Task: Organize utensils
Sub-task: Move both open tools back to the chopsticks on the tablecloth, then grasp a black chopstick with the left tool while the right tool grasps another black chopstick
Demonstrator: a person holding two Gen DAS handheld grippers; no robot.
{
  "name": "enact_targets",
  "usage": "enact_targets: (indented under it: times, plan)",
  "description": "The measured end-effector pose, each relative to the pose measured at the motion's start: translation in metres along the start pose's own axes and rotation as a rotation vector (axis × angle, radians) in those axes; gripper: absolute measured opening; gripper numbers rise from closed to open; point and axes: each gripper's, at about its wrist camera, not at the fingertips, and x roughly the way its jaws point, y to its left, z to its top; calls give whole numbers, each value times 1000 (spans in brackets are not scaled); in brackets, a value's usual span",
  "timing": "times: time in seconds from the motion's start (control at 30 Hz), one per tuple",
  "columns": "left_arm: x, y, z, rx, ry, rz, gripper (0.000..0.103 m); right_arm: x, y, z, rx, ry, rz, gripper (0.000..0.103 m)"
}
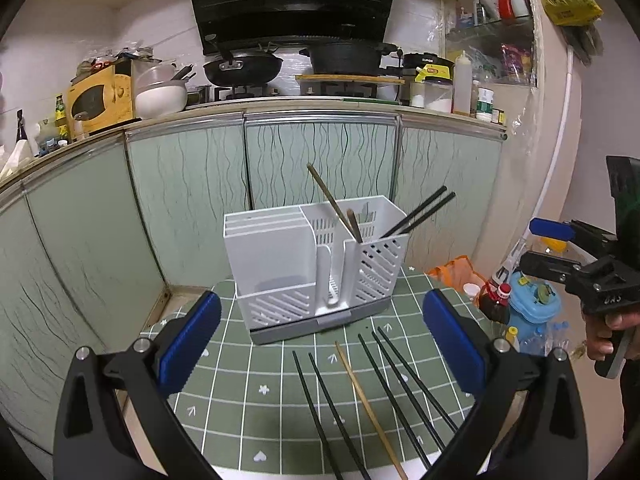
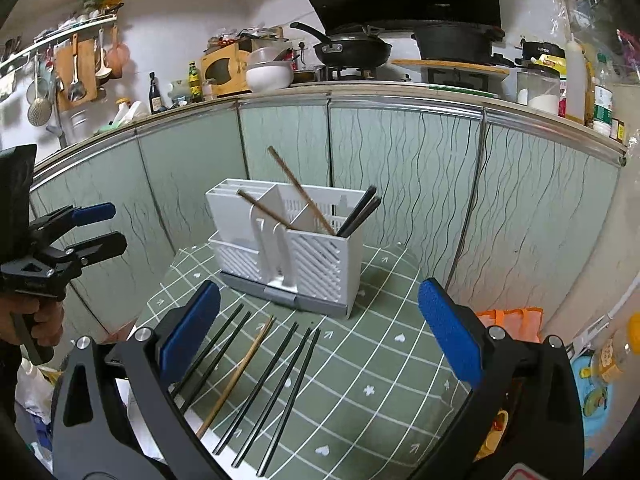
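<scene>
A white utensil holder stands at the back of a green grid mat. Two brown chopsticks and two black chopsticks lean in its right compartment. On the mat in front lie several black chopsticks and one wooden chopstick, side by side. My left gripper hovers open above the loose chopsticks, holding nothing. At about the same height, to its right, my right gripper is also open and empty.
Pale green cabinet doors close in behind and to the left of the mat. The counter above holds pans, a microwave and jars. Right of the table, lower down, are a dark bottle, a blue container and an orange bag.
</scene>
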Motion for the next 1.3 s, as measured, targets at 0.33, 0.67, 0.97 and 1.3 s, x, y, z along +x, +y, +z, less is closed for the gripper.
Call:
enact_targets:
  times: [0.33,0.67,0.97,1.3]
  plan:
    - [-9,-2,-32,-6,12,31,99,-8,13,-35,-26,34,-18,95]
    - [-7,-2,-73,3,50,52,99,5,24,-79,-53,87,-38,95]
    - [-3,4,-107,-36,80,55,99,17,27,-108,-34,123,-36,95]
    - [0,7,-138,-62,92,108,99,28,30,-133,-24,158,-65,95]
